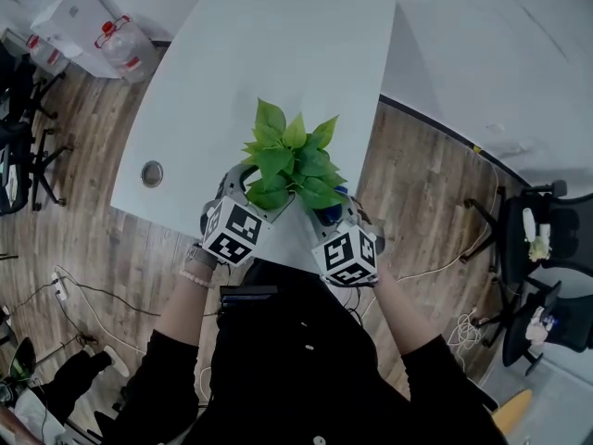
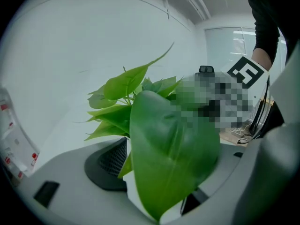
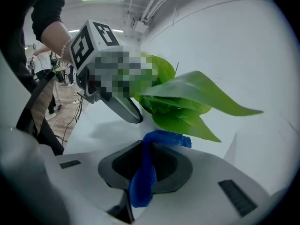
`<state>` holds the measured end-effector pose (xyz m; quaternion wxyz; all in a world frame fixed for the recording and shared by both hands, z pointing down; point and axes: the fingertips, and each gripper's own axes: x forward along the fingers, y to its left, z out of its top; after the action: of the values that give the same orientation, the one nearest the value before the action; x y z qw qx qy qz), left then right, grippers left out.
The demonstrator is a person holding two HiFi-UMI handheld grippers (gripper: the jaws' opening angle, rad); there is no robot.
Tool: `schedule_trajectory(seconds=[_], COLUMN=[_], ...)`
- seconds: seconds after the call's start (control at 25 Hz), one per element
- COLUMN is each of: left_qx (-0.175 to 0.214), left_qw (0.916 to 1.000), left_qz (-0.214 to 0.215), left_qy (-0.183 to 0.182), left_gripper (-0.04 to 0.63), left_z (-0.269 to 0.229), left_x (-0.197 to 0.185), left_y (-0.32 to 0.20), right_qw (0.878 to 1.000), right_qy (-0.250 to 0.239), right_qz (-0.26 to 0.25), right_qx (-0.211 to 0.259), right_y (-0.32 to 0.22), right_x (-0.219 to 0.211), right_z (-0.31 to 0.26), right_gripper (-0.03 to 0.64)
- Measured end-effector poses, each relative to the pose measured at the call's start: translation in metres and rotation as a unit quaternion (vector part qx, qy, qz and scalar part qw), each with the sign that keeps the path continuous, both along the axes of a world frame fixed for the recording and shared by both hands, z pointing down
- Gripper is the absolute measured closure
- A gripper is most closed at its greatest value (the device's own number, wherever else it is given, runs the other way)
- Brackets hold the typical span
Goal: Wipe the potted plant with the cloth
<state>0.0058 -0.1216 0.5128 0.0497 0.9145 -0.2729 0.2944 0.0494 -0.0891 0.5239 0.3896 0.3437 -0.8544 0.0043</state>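
A leafy green plant (image 1: pixel 292 160) stands in a small white pot (image 2: pixel 137 184) near the front edge of the white table (image 1: pixel 278 54). My left gripper (image 1: pixel 248 193) comes in from the plant's left. The pot sits between its jaws and seems to rest against both pads, though a large leaf (image 2: pixel 173 158) hides most of the gap. On the plant's right, my right gripper (image 1: pixel 335 213) is shut on a blue cloth (image 3: pixel 143 182). The cloth's free end (image 3: pixel 168 138) lies just under the lower leaves (image 3: pixel 180 121). In the right gripper view, the left gripper's finger (image 3: pixel 124 108) reaches in beside the plant.
The table has a round cable hole (image 1: pixel 152 173) left of the plant. Wooden floor with cables surrounds it. Office chairs stand at the far left (image 1: pixel 23 146) and right (image 1: pixel 547 239), with water bottles and boxes (image 1: pixel 111 40) at the top left.
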Motion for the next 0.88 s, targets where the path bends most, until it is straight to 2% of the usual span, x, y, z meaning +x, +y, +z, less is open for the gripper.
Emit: schedule_trajectory(seconds=[0.16, 0.36, 0.56, 0.88], left_qx=[-0.005, -0.013, -0.018, -0.017], left_qw=[1.0000, 0.9999, 0.9998, 0.9998], left_qz=[-0.006, -0.001, -0.001, 0.004], left_qy=[0.002, 0.002, 0.006, 0.001], left_gripper=[0.249, 0.253, 0.255, 0.262], left_z=[0.000, -0.002, -0.002, -0.001], left_x=[0.001, 0.001, 0.002, 0.000], left_y=[0.009, 0.011, 0.014, 0.012], right_qw=[0.999, 0.999, 0.998, 0.995], right_qy=[-0.033, -0.036, -0.037, -0.038], right_qz=[0.017, 0.007, 0.015, 0.086], right_qx=[-0.016, -0.035, -0.038, -0.040], right_y=[0.017, 0.028, 0.030, 0.007], right_x=[-0.019, -0.034, -0.026, 0.016], right_z=[-0.004, -0.004, -0.007, -0.013], right_gripper=[0.534, 0.534, 0.533, 0.534])
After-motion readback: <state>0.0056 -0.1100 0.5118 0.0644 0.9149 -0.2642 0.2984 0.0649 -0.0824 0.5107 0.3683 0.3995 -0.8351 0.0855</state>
